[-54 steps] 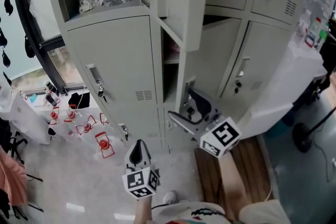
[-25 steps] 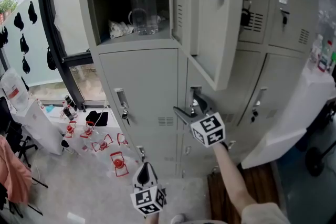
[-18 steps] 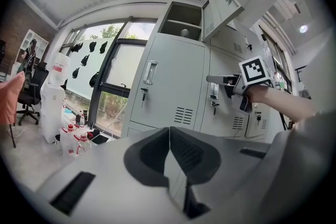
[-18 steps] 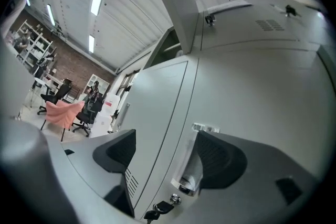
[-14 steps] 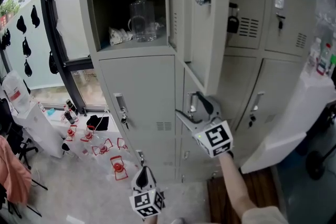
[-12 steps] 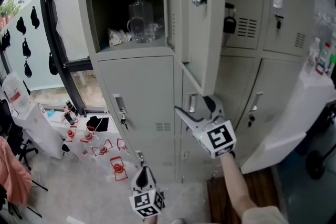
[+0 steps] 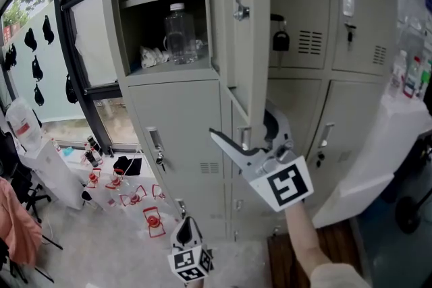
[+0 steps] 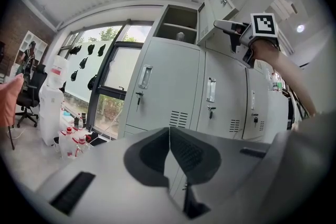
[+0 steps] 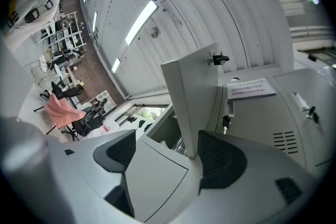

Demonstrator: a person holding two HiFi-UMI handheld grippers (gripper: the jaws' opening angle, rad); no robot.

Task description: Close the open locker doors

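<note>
The upper left locker (image 7: 165,10) stands open, and its grey door (image 7: 246,30) swings out toward me with a latch on its face. A clear bottle (image 7: 180,30) and crumpled plastic sit on the shelf inside. My right gripper (image 7: 241,130) is open, raised at the door's lower corner, and the door's edge (image 9: 190,97) stands between its jaws. Whether a finger touches the door I cannot tell. My left gripper (image 7: 187,239) hangs low in front of the lockers, shut on nothing (image 8: 169,152). The lower locker doors (image 7: 179,138) are shut.
A window with a black frame (image 7: 81,50) is to the left. Small red-capped bottles and wire stands (image 7: 125,195) litter the floor by a white cabinet (image 7: 34,158). A white counter (image 7: 378,152) juts out at the right, over a wooden floor strip.
The lower middle locker door, open at first, now stands shut. My right gripper has risen from it to the upper open door's bottom corner. The left gripper has barely moved.
</note>
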